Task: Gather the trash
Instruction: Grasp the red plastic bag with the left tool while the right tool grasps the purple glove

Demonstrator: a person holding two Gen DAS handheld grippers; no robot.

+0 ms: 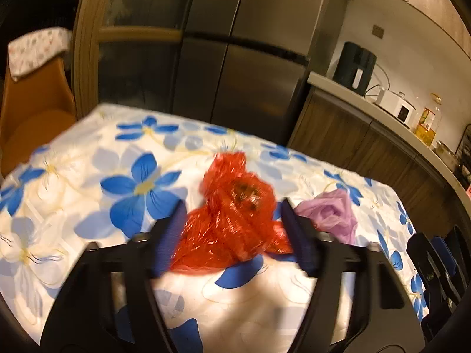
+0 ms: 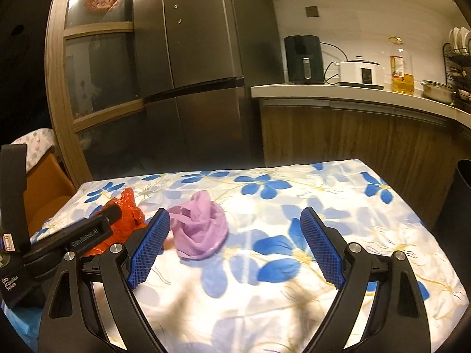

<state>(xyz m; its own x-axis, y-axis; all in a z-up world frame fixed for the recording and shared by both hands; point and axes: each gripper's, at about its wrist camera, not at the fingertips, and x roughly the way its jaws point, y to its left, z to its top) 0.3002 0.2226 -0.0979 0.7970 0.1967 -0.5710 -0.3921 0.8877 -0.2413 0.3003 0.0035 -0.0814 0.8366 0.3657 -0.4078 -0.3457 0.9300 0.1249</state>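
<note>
- Left gripper (image 1: 232, 217), bottom centre of the left wrist view: jaws wide, straddling the crumpled red plastic bag (image 1: 232, 220). Blue pads either side, not visibly pinching yet; frame is blurred, so contact is hard to tell.
- Right gripper (image 2: 235, 244), low centre of the right wrist view: jaws wide, nothing between them but cloth.
- Crumpled lilac plastic bag (image 2: 200, 232) sits left of centre in that view, just past the right gripper's left pad (image 2: 150, 250), near the red one but apart.
- Both bags lie on the table w/ white-and-blue flower-print cloth (image 2: 338, 206).
- Step, I'd say: grabbing the red bag, lilac one not yet taken. Next needs the left jaws to shut on a thick fold; thin film may slip.
- Dark round bin (image 2: 459, 194) at the right edge, beyond the table — prob. the drop spot.
- Far back: steel fridge (image 2: 203, 67), counter w/ appliances (image 2: 338, 89).
</note>
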